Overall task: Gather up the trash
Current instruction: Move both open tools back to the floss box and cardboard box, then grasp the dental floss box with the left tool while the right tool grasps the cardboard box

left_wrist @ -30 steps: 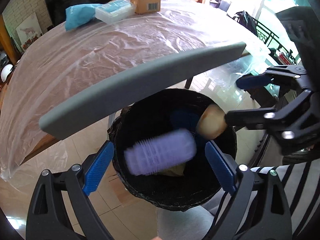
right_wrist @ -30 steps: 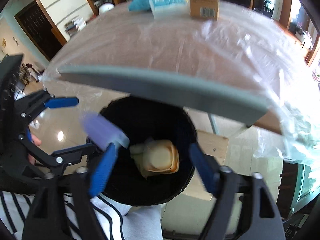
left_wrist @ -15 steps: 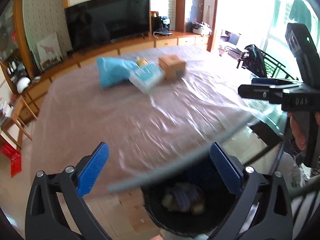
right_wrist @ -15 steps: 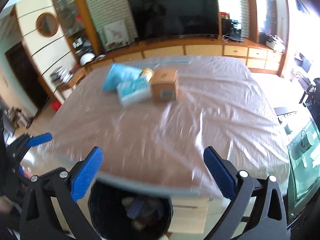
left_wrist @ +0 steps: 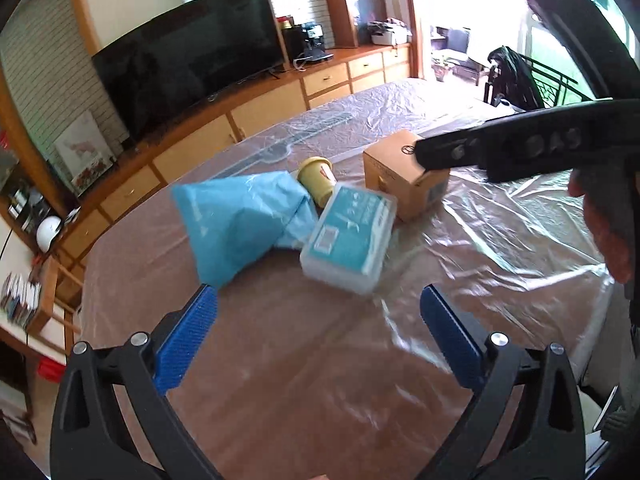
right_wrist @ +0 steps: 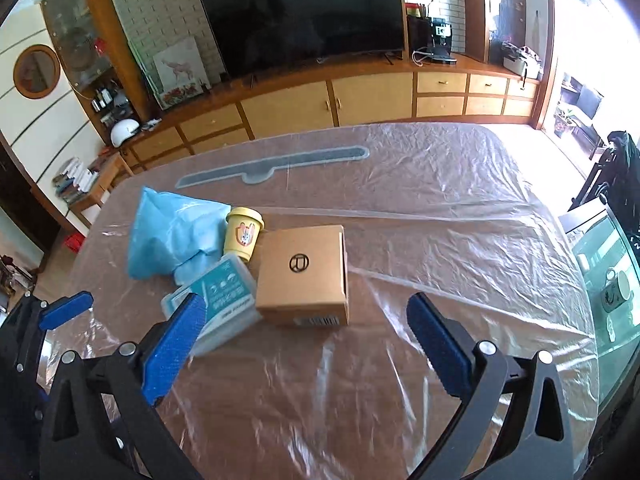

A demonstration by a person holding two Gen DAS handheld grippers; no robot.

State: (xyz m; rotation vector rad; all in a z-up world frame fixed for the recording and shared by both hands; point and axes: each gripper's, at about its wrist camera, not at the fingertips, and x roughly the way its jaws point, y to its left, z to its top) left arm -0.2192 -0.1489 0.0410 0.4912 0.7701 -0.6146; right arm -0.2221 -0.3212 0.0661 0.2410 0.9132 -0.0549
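Four pieces of trash cluster on the plastic-covered bench (right_wrist: 440, 216) — a crumpled blue plastic bag (right_wrist: 168, 232), a yellow paper cup (right_wrist: 243, 236), a clear plastic wipes box (right_wrist: 220, 300) and a brown cardboard box (right_wrist: 304, 276). Both the left gripper (left_wrist: 320, 336) and right gripper (right_wrist: 300, 344) hover with fingers spread, empty.

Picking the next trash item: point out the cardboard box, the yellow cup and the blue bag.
cardboard box (right_wrist: 302, 270), right wrist view, top face by the logo.
yellow cup (right_wrist: 242, 238), right wrist view, side wall with the rabbit print.
blue bag (left_wrist: 236, 222), left wrist view, middle of its crumpled body.
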